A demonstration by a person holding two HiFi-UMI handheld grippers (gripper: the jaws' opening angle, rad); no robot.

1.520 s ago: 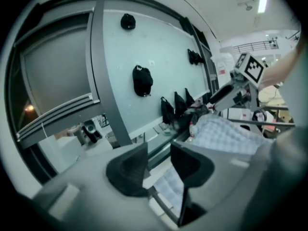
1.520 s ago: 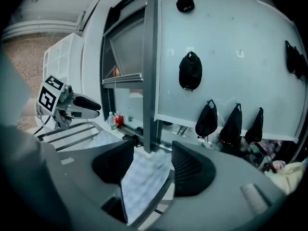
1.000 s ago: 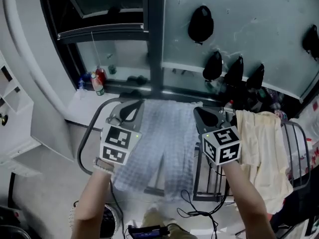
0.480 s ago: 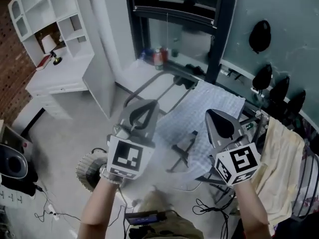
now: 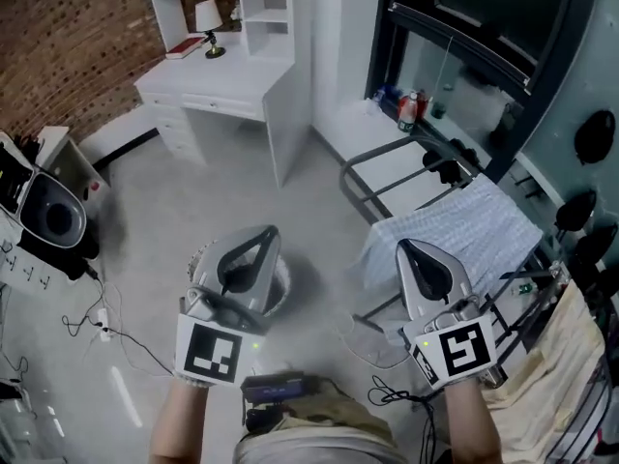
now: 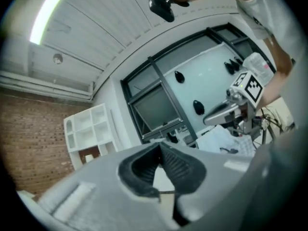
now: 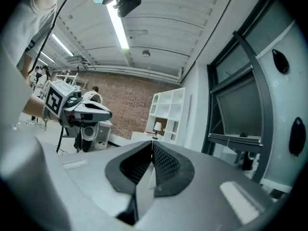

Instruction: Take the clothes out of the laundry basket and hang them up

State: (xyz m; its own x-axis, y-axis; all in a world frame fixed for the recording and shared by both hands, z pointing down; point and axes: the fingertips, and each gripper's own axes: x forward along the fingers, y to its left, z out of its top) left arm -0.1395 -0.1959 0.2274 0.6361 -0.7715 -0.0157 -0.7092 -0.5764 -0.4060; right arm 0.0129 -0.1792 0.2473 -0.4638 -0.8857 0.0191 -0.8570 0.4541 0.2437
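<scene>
In the head view my left gripper (image 5: pixel 257 239) is shut and empty, held over a round white laundry basket (image 5: pixel 278 295) on the floor; the gripper hides what is inside it. My right gripper (image 5: pixel 407 251) is also shut and empty, beside the drying rack (image 5: pixel 372 177). A blue-white checked garment (image 5: pixel 464 235) hangs over the rack, with a cream garment (image 5: pixel 546 375) further right. In the left gripper view the jaws (image 6: pixel 160 146) meet with nothing between them, and the same holds for the right gripper (image 7: pixel 152 146) in its own view.
A white desk with shelves (image 5: pixel 227 90) and a lamp (image 5: pixel 206 14) stands at the back. A black device (image 5: pixel 50 222) and cables (image 5: pixel 102 327) lie at the left. Bottles (image 5: pixel 411 110) stand on the sill under the dark window frame.
The view has swung left from the rack to the floor and desk. Both grippers moved left with it, away from the hung garments, and stayed shut. The basket now lies under the left gripper.
</scene>
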